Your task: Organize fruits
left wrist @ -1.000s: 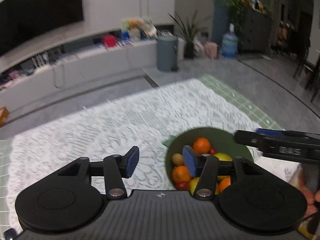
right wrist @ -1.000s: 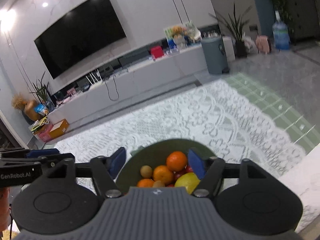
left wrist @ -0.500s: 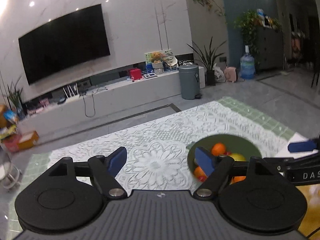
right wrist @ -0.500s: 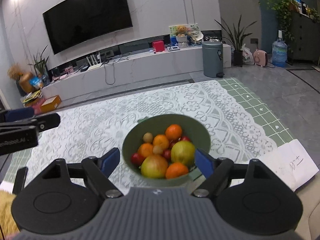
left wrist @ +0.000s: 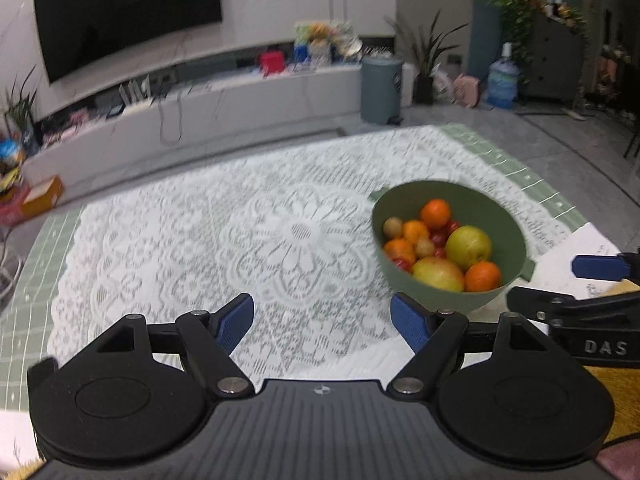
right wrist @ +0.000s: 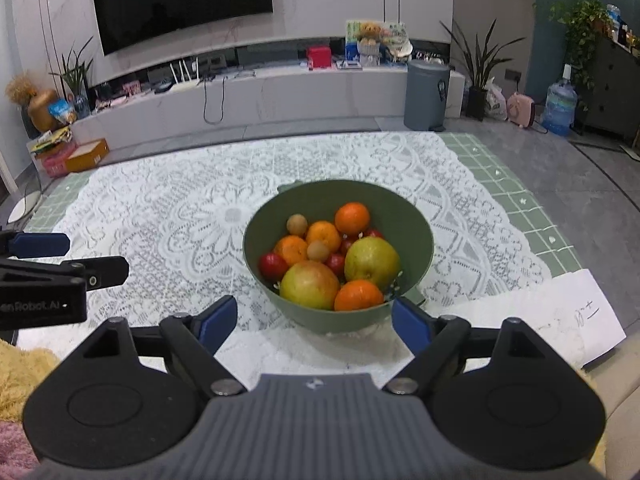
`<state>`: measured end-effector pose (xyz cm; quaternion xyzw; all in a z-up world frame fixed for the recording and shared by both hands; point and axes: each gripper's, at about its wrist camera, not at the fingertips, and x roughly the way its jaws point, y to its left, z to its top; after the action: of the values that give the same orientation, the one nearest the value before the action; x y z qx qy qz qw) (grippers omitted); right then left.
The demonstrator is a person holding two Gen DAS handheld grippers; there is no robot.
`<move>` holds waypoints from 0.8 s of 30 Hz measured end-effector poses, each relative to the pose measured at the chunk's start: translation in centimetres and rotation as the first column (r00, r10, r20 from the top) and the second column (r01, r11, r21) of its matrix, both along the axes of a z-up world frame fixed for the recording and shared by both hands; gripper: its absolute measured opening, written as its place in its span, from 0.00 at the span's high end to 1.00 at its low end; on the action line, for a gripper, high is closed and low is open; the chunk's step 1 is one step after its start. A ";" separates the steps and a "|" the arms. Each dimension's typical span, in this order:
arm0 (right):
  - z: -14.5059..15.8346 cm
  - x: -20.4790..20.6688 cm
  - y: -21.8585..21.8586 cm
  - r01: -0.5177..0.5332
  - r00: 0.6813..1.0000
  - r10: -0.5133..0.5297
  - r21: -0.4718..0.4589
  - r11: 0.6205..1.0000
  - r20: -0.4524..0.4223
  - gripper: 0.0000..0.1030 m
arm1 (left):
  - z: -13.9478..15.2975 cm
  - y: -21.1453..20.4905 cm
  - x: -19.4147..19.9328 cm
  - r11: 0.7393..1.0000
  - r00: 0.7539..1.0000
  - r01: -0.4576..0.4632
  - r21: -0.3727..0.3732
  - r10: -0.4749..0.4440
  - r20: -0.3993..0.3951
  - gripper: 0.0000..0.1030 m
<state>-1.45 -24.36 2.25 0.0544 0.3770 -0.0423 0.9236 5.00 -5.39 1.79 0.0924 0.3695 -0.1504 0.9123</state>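
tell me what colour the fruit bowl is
Dull sage green bowl, clearest in the right wrist view.

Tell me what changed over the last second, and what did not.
Both tools backed away from the green bowl: a second ago each looked down on it from close, and now the right tool sits just short of its near side, and the left tool faces the lace cloth to its left. Nothing was gripped or let go. The fruit stays piled in the bowl, both tools open.
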 end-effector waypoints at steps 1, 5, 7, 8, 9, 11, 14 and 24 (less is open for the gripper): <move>-0.1 0.2 0.0 -0.003 1.000 0.003 -0.003 1.000 -0.004 0.21 | -0.3 0.1 -0.1 1.000 1.000 -0.010 -0.003 0.010 -0.011 0.11; -0.6 0.5 0.1 -0.014 1.000 0.014 -0.008 1.000 -0.020 0.21 | -0.7 0.1 0.3 1.000 0.999 -0.023 0.003 0.023 -0.030 0.11; -0.8 0.7 0.0 -0.019 0.999 0.019 -0.006 1.000 -0.028 0.21 | -0.8 -0.1 0.4 1.000 0.999 -0.022 0.007 0.022 -0.036 0.11; -0.8 0.8 0.0 -0.021 0.999 0.021 -0.004 1.000 -0.030 0.21 | -0.9 -0.2 0.5 1.000 0.999 -0.021 0.008 0.021 -0.040 0.11; -0.8 0.9 0.0 -0.024 0.999 0.023 -0.003 1.000 -0.032 0.21 | -0.9 -0.3 0.5 1.000 0.999 -0.020 0.009 0.020 -0.044 0.11; -0.9 1.1 0.2 -0.031 0.999 0.031 -0.006 0.999 -0.037 0.21 | -1.0 -0.5 0.7 1.000 0.999 -0.017 0.012 0.018 -0.049 0.11; -1.3 1.3 0.5 -0.040 0.998 0.039 -0.014 0.999 -0.048 0.20 | -1.1 -0.7 0.9 1.000 0.998 -0.013 0.013 0.014 -0.059 0.11; -1.5 1.4 0.5 -0.041 0.998 0.040 -0.006 0.999 -0.058 0.20 | -1.3 -0.6 1.0 1.000 0.998 -0.014 0.023 0.016 -0.068 0.11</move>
<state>0.00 -23.88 0.71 0.0420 0.4043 -0.0266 0.9133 6.04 -5.99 0.48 0.0945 0.4028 -0.1425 0.8992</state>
